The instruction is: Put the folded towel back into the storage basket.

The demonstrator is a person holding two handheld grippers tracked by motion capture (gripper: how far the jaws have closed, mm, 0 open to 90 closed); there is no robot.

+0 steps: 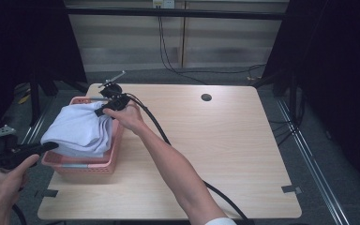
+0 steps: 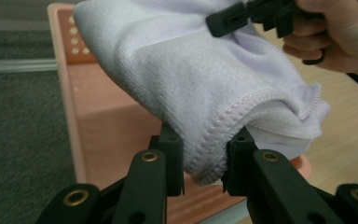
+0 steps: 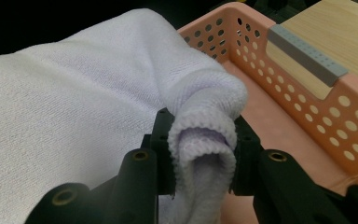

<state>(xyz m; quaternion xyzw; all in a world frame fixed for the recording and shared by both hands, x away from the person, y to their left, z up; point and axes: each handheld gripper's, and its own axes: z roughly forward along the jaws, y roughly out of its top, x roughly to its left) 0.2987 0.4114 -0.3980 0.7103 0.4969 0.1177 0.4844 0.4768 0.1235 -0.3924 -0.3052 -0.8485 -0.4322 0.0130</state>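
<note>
A white towel [image 1: 82,130] hangs folded over a pink basket [image 1: 91,166] at the left edge of the table [image 1: 225,154], stretched between two grippers and drooping into the basket. The left gripper [image 1: 49,146] pinches the towel's near hemmed corner, its jaws narrowed onto the bunched cloth [image 2: 205,154]. The right gripper [image 1: 102,110] clamps a rolled fold at the far end [image 3: 203,140], jaws pressed on both sides. A grey strip [image 3: 307,55] lies along the basket's rim.
</note>
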